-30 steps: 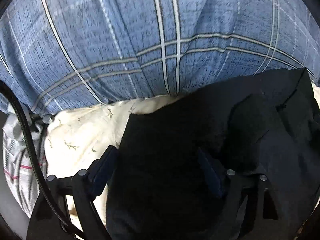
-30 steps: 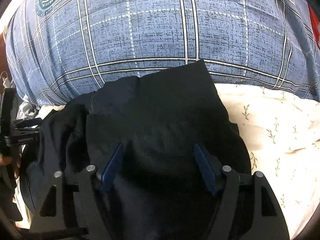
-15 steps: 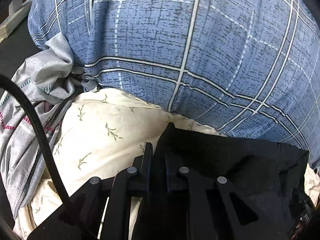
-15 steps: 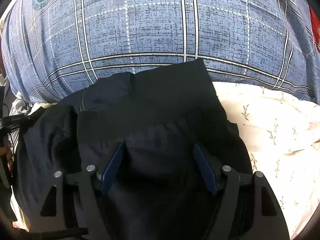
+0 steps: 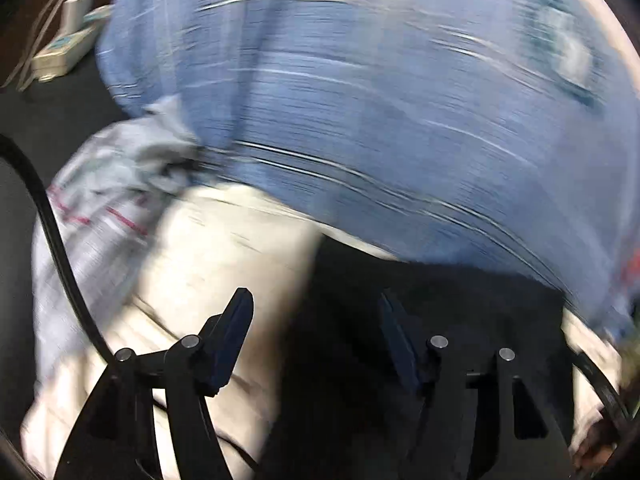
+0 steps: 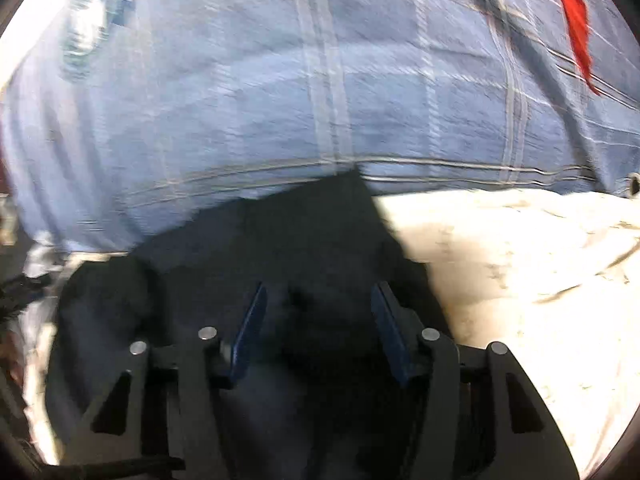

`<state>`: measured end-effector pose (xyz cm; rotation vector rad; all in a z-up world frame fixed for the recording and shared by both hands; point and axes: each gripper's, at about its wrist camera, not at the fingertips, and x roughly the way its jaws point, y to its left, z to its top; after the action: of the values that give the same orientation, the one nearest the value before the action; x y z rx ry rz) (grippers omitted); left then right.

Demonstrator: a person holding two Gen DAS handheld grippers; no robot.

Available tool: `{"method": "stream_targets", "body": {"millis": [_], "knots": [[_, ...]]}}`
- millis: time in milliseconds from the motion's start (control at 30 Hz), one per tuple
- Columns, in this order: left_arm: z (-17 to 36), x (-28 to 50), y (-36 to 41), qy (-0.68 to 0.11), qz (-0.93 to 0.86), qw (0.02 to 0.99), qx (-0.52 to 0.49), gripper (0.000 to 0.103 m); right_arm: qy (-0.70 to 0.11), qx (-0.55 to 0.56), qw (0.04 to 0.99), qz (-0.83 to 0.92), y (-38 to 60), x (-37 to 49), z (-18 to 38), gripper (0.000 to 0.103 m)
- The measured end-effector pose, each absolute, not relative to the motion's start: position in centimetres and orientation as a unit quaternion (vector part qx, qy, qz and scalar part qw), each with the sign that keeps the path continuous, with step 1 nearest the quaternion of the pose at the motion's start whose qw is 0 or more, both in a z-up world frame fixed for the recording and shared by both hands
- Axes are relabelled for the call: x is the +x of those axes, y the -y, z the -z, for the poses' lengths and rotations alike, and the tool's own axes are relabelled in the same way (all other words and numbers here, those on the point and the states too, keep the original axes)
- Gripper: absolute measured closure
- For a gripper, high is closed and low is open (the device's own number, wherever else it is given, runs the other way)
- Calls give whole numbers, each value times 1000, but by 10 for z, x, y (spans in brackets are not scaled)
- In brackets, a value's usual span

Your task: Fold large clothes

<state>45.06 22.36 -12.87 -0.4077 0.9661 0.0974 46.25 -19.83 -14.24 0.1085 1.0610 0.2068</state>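
Note:
A dark navy garment (image 5: 440,308) lies folded on a cream bedsheet (image 5: 224,256), right under both grippers. My left gripper (image 5: 316,312) is open over the garment's left edge, one finger above the sheet, one above the cloth. In the right wrist view the garment (image 6: 280,240) fills the lower middle. My right gripper (image 6: 318,312) is open with the cloth between and below its fingers, not pinched. Both views are motion-blurred.
A big blue plaid pillow or duvet (image 5: 360,100) rises just behind the garment, also in the right wrist view (image 6: 320,80). A grey striped cloth (image 5: 108,184) is bunched at the left. A white box (image 5: 64,48) sits far left. A red strip (image 6: 576,20) hangs at top right.
My left gripper was shut on the garment's edge half a second ago and has opened and swung. My right gripper's fingers have closed in somewhat but stay open.

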Motion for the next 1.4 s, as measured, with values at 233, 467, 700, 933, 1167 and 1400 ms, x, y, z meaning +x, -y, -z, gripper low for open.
{"method": "stream_targets", "body": {"millis": [233, 467, 700, 933, 1167, 1400], "knots": [[178, 426, -142, -537, -53, 838, -77, 42, -564, -56, 818, -99, 160, 436, 170, 57], [181, 414, -187, -536, -74, 831, -131, 45, -567, -99, 818, 14, 232, 447, 191, 73], [137, 385, -176, -515, -43, 843, -148, 35, -519, -35, 847, -111, 204, 467, 141, 19], [155, 414, -159, -530, -36, 835, -143, 33, -572, -182, 791, -120, 106, 495, 183, 15], [157, 416, -158, -533, -26, 833, -142, 30, -584, -172, 786, -105, 103, 504, 203, 91], [169, 424, -164, -534, -28, 833, -140, 28, -567, -60, 819, -58, 163, 540, 187, 97]]}}
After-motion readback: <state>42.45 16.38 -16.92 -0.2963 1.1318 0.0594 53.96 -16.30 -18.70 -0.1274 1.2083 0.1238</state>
